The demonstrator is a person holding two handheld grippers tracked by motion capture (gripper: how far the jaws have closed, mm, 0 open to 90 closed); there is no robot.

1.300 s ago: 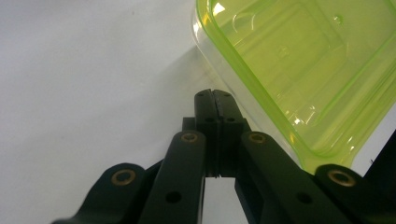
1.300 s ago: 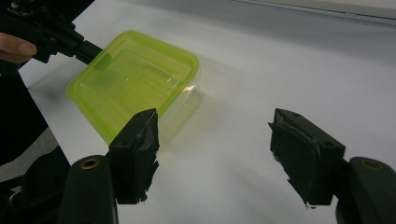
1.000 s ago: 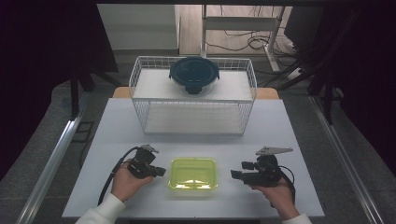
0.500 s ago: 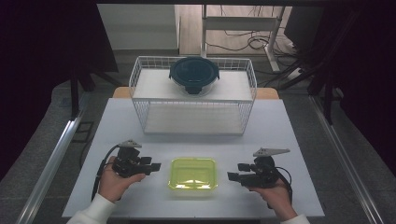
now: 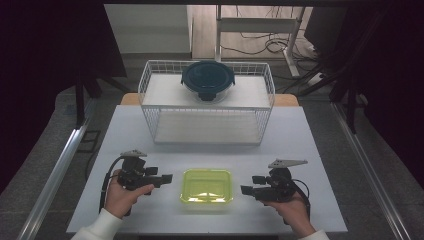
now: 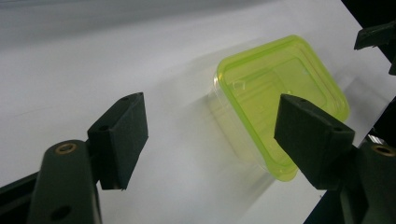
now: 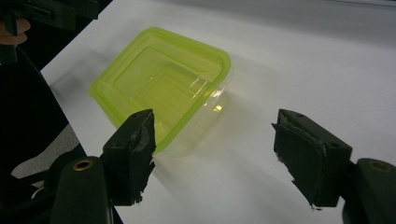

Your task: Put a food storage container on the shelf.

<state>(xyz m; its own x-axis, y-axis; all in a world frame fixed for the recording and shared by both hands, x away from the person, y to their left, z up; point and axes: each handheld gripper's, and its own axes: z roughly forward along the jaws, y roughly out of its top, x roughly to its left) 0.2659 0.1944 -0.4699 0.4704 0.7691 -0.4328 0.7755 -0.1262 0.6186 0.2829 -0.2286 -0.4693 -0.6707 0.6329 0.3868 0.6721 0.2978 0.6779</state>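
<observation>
Nearest the person, both hands sit low at the front edge of the white table (image 5: 300,135), one on either side of the yellow-green container (image 5: 206,185), which lies flat between them, close to that front edge. The left gripper (image 5: 165,178) points in at the box from its left and stands just clear of it. Its jaws have just been opening, and in the left gripper view they gape wide with bare tabletop between the pads (image 6: 122,135); the container (image 6: 280,100) lies beyond them, untouched. Released, then, nothing in its grasp.

Over on the other side, the right gripper (image 5: 246,190) mirrors it, aimed in at the box's right edge and near it, not touching. Its jaws have also been easing wider, and the right gripper view shows them spread with only table between, the container (image 7: 161,84) off past the left-hand pad. Empty too. My read: the two tools bracket the box so either can take it from the side, and it sits square between them for that reason.

The box itself wears its translucent lid, pressed on, and I can make out nothing inside it through the plastic.

Farther back stands the white wire rack (image 5: 207,107), its lower shelf bare. On top of it rests a round clear container with a dark blue clip lid (image 5: 207,80), closed; its contents can't be made out from here.
</observation>
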